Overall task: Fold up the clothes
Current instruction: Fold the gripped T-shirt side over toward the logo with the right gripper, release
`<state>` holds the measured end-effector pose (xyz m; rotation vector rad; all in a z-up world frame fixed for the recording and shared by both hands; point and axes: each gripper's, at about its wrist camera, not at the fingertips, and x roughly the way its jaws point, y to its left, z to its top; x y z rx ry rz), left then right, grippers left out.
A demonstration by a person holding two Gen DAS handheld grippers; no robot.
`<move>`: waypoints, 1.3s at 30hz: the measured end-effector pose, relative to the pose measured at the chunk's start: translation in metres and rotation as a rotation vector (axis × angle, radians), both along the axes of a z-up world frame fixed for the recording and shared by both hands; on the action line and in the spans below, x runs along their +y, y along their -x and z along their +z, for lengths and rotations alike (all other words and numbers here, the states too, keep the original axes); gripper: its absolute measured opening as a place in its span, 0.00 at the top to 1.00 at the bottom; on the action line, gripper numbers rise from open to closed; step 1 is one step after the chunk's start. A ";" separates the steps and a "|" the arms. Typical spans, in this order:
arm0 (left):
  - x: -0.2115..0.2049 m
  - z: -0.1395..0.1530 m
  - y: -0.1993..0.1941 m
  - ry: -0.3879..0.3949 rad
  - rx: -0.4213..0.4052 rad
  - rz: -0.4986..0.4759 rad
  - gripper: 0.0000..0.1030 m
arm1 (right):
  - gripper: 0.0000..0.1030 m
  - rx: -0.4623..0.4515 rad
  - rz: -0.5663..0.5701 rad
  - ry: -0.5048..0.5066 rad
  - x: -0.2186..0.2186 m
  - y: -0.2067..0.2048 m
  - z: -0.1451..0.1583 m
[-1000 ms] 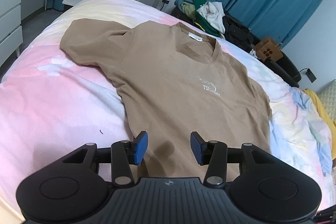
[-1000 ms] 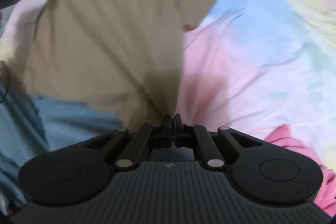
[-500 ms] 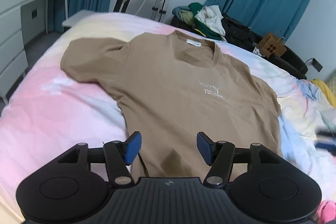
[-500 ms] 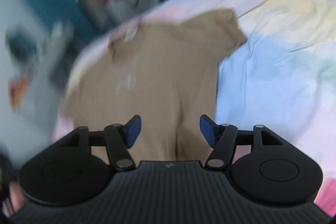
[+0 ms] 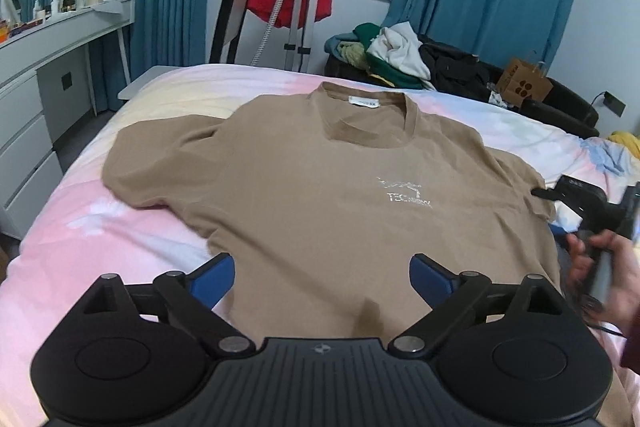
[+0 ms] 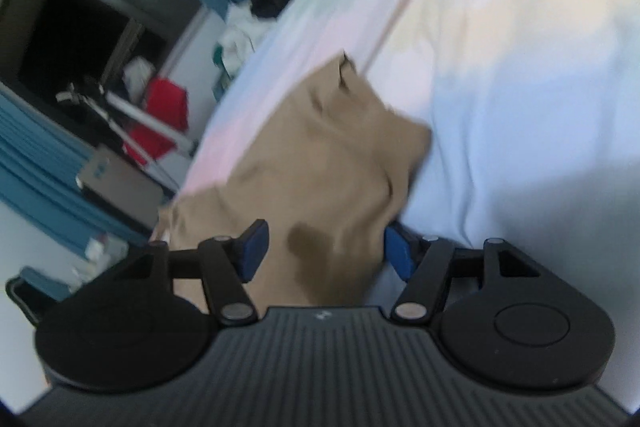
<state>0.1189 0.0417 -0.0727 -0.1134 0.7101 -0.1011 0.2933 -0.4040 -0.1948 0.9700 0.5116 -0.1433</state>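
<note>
The tan T-shirt [image 5: 320,195] lies spread flat, chest print up, across the middle of the left wrist frame on the pastel bedcover [image 5: 100,235], collar toward the top of the frame, one sleeve reaching to the left centre and the other to the right centre. No fold shows in it: it is laid out at full width. The left gripper [image 5: 322,277] sits at the bottom centre of its frame over the shirt's lower part, its 2 blue pads wide apart with nothing between them. The right gripper [image 6: 322,251], seen blurred and tilted in its own view, is likewise spread wide and holds nothing; the sleeve [image 6: 320,163] lies ahead of it in the middle of that frame, with cloth showing in the gap between the pads but not pinched. In the left wrist view the person's hand [image 5: 604,279] holds that gripper at the right edge, just beside the shirt's right sleeve. My reading is that the step in hand is setting up a lengthwise fold, with the right claw nearing the sleeve. The next move would call for lowering a pad under the sleeve edge, closing on a single layer of cloth, and carrying it inward without dragging the body askew.
</note>
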 end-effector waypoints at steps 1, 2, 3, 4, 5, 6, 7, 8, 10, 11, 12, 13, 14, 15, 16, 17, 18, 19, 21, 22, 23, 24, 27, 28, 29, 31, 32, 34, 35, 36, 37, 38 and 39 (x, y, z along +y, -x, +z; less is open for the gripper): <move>-0.001 -0.003 -0.004 0.001 0.010 0.002 0.07 | 0.37 -0.026 0.001 0.005 -0.003 -0.008 -0.005; -0.002 -0.006 -0.008 0.002 0.019 0.005 0.07 | 0.37 -0.058 0.006 0.029 -0.006 -0.015 -0.009; -0.004 -0.009 -0.012 0.003 0.029 0.007 0.07 | 0.37 -0.090 0.012 0.053 -0.009 -0.023 -0.012; -0.005 -0.012 -0.016 0.004 0.039 0.010 0.07 | 0.36 -0.111 0.019 0.062 -0.013 -0.029 -0.012; -0.006 -0.015 -0.020 0.003 0.047 0.015 0.07 | 0.36 -0.131 0.026 0.071 -0.017 -0.036 -0.012; -0.006 -0.017 -0.025 -0.001 0.053 0.023 0.07 | 0.36 -0.152 0.033 0.080 -0.021 -0.042 -0.011; -0.007 -0.019 -0.029 -0.004 0.059 0.031 0.07 | 0.36 -0.180 0.040 0.084 -0.023 -0.049 -0.010; -0.007 -0.021 -0.034 -0.011 0.064 0.040 0.07 | 0.36 -0.176 0.054 0.120 -0.019 -0.054 -0.008; -0.006 -0.024 -0.041 -0.030 0.069 0.061 0.07 | 0.39 -0.167 0.084 0.194 -0.008 -0.063 -0.003; -0.005 -0.025 -0.044 -0.035 0.072 0.074 0.07 | 0.46 -0.162 0.099 0.231 -0.003 -0.068 0.000; -0.003 -0.027 -0.046 -0.035 0.079 0.088 0.07 | 0.51 -0.157 0.114 0.268 0.002 -0.073 0.002; -0.001 -0.028 -0.049 -0.029 0.089 0.100 0.07 | 0.66 -0.153 0.128 0.305 0.007 -0.078 0.005; 0.001 -0.029 -0.050 -0.021 0.097 0.111 0.07 | 0.79 -0.148 0.143 0.342 0.013 -0.083 0.007; 0.003 -0.029 -0.051 -0.016 0.104 0.118 0.07 | 0.82 -0.143 0.158 0.379 0.018 -0.087 0.010; 0.004 -0.029 -0.052 -0.012 0.111 0.122 0.07 | 0.86 -0.138 0.173 0.416 0.023 -0.092 0.012; 0.005 -0.028 -0.053 -0.009 0.112 0.125 0.07 | 0.89 -0.132 0.162 0.431 0.025 -0.090 0.016; 0.006 -0.026 -0.052 -0.007 0.108 0.126 0.07 | 0.89 -0.126 0.150 0.446 0.026 -0.087 0.019; 0.007 -0.024 -0.052 -0.007 0.103 0.128 0.07 | 0.90 -0.117 0.139 0.468 0.029 -0.085 0.023; 0.011 -0.020 -0.049 0.000 0.094 0.136 0.07 | 0.90 -0.091 0.123 0.553 0.040 -0.080 0.037; 0.013 -0.018 -0.047 0.005 0.090 0.141 0.07 | 0.91 -0.082 0.115 0.612 0.047 -0.078 0.046; 0.014 -0.016 -0.045 0.010 0.085 0.146 0.07 | 0.91 -0.075 0.104 0.653 0.053 -0.077 0.056; 0.016 -0.014 -0.044 0.015 0.081 0.150 0.07 | 0.91 -0.069 0.093 0.694 0.059 -0.076 0.066; 0.024 -0.009 -0.038 0.035 0.072 0.165 0.07 | 0.91 -0.058 0.061 0.809 0.084 -0.073 0.101; 0.027 -0.007 -0.036 0.042 0.070 0.171 0.07 | 0.91 -0.059 0.052 0.845 0.094 -0.072 0.112; 0.031 -0.006 -0.035 0.049 0.070 0.177 0.07 | 0.91 -0.054 0.046 0.892 0.110 -0.071 0.123; 0.039 -0.002 -0.030 0.072 0.064 0.189 0.07 | 0.90 -0.058 0.073 1.015 0.153 -0.068 0.135; 0.043 0.000 -0.028 0.081 0.056 0.198 0.07 | 0.90 -0.060 0.086 1.076 0.175 -0.067 0.140; 0.051 0.003 -0.023 0.099 0.041 0.215 0.07 | 0.90 -0.071 0.131 1.150 0.217 -0.064 0.139; 0.055 0.003 -0.021 0.102 0.035 0.224 0.07 | 0.91 -0.077 0.162 1.172 0.238 -0.065 0.136; 0.058 0.003 -0.019 0.098 0.030 0.233 0.07 | 0.90 -0.083 0.194 1.193 0.260 -0.067 0.132; 0.062 0.001 -0.017 0.091 0.029 0.237 0.07 | 0.90 -0.082 0.228 1.210 0.281 -0.069 0.124; 0.065 -0.002 -0.014 0.080 0.034 0.236 0.07 | 0.91 -0.081 0.263 1.228 0.302 -0.071 0.117; 0.068 -0.006 -0.012 0.069 0.038 0.234 0.07 | 0.91 -0.080 0.298 1.245 0.323 -0.074 0.109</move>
